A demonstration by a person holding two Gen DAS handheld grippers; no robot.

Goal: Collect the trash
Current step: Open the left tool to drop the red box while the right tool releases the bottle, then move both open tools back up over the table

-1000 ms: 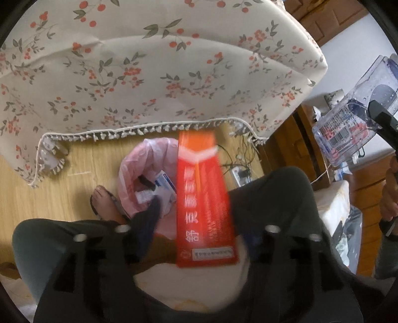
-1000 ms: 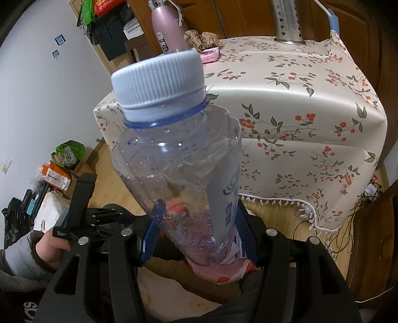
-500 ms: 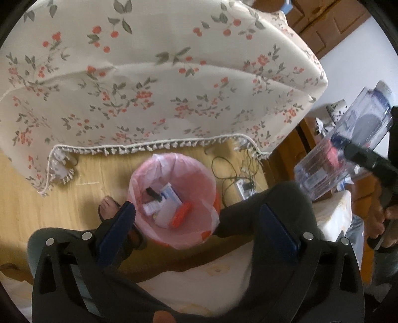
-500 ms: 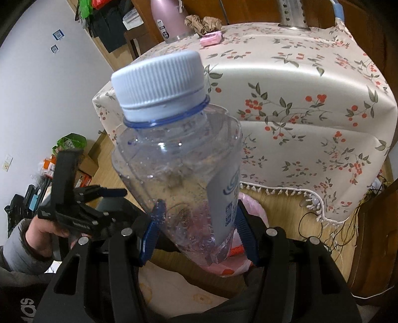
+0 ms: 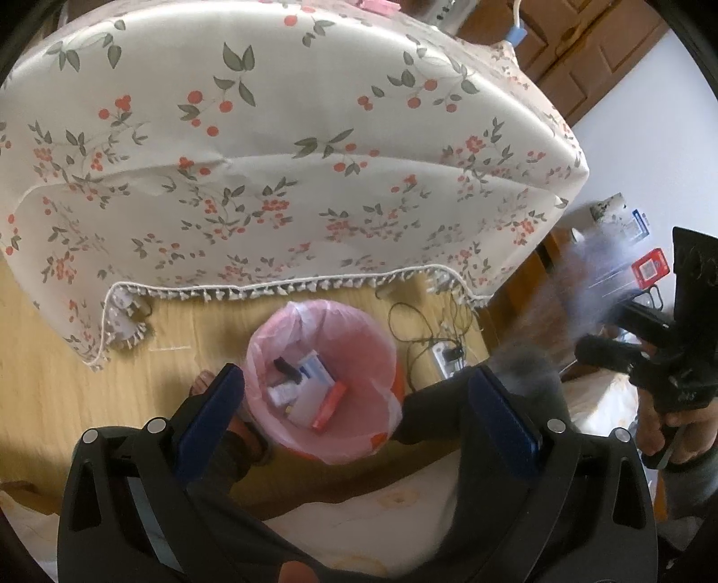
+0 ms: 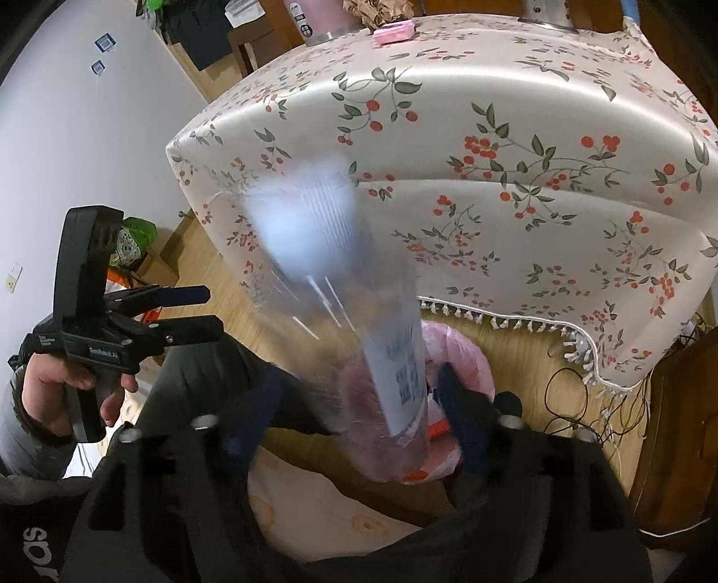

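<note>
A bin lined with a pink bag [image 5: 359, 323] stands on the wooden floor below the table edge; it holds a red box [image 5: 330, 406] and other small packets. My left gripper [image 5: 354, 417] is open and empty right above the bin. My right gripper [image 6: 359, 417] has its jaws spread around a clear plastic bottle [image 6: 354, 327] with a white cap; the bottle is blurred and sliding down toward the bin [image 6: 457, 350]. The bottle also shows as a blur in the left wrist view [image 5: 583, 287], with the right gripper's body behind it.
A table under a floral cloth [image 5: 287, 148] hangs over the floor behind the bin. A power strip with cables [image 5: 442, 354] lies on the floor to the right. My knees [image 5: 448, 399] flank the bin. A pink bottle [image 6: 318, 18] stands on the table.
The red box dropped from my left gripper into the bin and the left jaws opened wide. The right jaws have opened and the bottle now slips down, blurred.
</note>
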